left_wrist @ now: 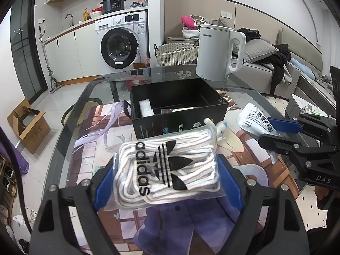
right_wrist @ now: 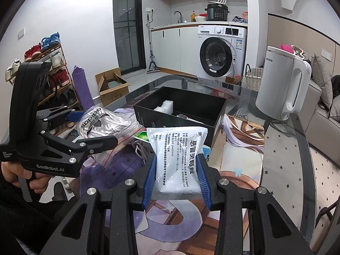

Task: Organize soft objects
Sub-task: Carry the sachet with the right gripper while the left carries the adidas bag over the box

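Observation:
A clear zip bag of white shoelaces (left_wrist: 170, 146) with a black logo hangs just above the table mat, and my left gripper (left_wrist: 165, 165) is shut on it, blue pads pressing both sides. My right gripper (right_wrist: 176, 159) is shut on a white medicine sachet (right_wrist: 178, 148) printed with black text. Seen from the right wrist, the left gripper (right_wrist: 95, 127) and the laces bag (right_wrist: 99, 123) are at the left. Seen from the left wrist, the right gripper (left_wrist: 265, 130) with the sachet (left_wrist: 255, 119) is at the right. An open black box (left_wrist: 180, 119) (right_wrist: 146, 119) stands just beyond both, with white foam (left_wrist: 146, 108) inside.
A white electric kettle (left_wrist: 218, 53) (right_wrist: 280, 85) stands behind the box on the round glass table (right_wrist: 282, 170). A printed mat (left_wrist: 95, 131) covers the table's middle. A hand (right_wrist: 31, 180) grips the left handle. A cardboard box (left_wrist: 29, 125) lies on the floor at the left.

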Motion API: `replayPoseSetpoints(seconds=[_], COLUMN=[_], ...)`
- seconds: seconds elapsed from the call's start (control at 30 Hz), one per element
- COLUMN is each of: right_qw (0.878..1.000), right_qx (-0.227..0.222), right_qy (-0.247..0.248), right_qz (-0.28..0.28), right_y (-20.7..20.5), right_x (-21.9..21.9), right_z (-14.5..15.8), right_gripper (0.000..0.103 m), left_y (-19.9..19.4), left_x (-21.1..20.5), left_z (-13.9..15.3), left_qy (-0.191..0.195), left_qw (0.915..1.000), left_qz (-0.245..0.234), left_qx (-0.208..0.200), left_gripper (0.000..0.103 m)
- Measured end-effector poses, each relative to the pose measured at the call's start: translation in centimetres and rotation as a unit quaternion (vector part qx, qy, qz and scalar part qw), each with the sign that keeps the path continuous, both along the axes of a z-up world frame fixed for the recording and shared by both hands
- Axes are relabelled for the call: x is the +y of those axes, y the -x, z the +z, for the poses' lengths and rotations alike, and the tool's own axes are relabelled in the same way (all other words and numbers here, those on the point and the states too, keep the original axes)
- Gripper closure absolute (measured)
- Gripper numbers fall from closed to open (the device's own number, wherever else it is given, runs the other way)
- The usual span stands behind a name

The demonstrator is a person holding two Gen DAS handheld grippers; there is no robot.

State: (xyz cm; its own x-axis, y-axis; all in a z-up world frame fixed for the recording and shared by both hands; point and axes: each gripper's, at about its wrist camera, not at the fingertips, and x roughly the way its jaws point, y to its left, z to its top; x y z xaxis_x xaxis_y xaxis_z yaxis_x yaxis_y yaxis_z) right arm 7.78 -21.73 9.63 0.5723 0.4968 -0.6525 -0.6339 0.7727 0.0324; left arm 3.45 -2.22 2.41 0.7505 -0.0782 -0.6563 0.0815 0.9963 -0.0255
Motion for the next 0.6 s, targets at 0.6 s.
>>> replayPoseSetpoints(seconds=[0.6], right_qw=[1.000], right_qx=[-0.012], right_qy=[-0.004], right_qz=[-0.018], right_y=[-1.3], right_x=[0.4], right_z=[0.8], right_gripper=[0.066], left_y=[-2.1], left_x=[0.6], left_z=[1.1], left_qy=[0.010], left_qw=[0.9998], left_qz=[0.002], left_qx=[-0.020], left_gripper=[0.016])
